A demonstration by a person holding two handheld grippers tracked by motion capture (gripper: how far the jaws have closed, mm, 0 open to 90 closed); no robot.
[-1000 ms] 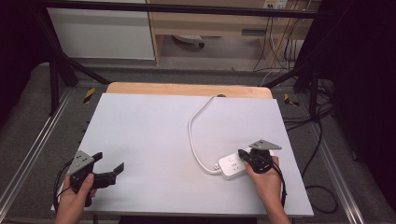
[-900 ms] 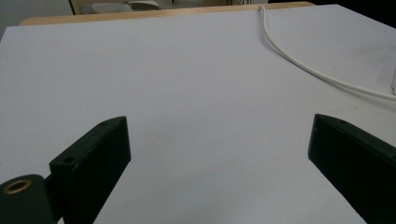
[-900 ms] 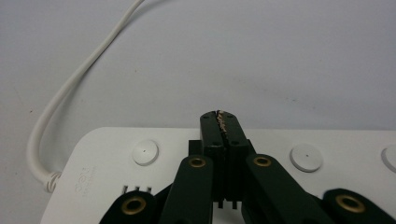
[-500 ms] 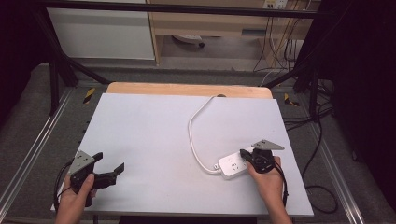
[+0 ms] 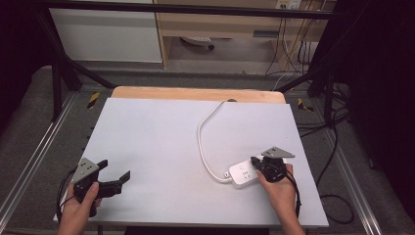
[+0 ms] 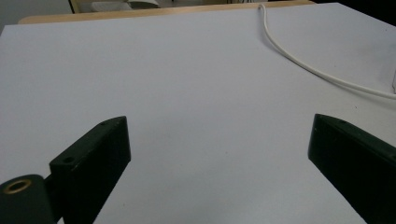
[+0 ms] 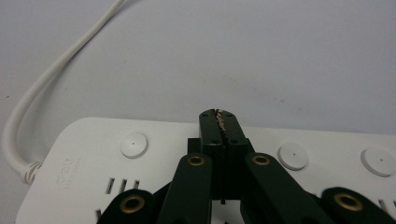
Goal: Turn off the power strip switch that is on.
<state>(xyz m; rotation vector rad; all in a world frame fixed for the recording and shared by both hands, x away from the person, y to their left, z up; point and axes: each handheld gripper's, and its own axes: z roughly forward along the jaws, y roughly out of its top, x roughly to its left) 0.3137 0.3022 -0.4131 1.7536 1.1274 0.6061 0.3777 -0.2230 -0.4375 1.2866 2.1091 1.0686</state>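
One power strip (image 5: 243,173) — right gripper (image 5: 255,162) closed above; left gripper (image 5: 117,172) spread.

Black hand-held gripper (image 5: 255,162), brass screws

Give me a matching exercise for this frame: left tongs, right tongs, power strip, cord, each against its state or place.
Things:
1. left tongs
2. right tongs
3. power strip
4. cord

States or places:
A. curves away toward the table's far edge
B. jaws wide apart over bare table
C. lies flat, white, near the table's right side
D. jaws closed together, above round buttons

Pairs: 1-B, 2-D, 3-C, 4-A
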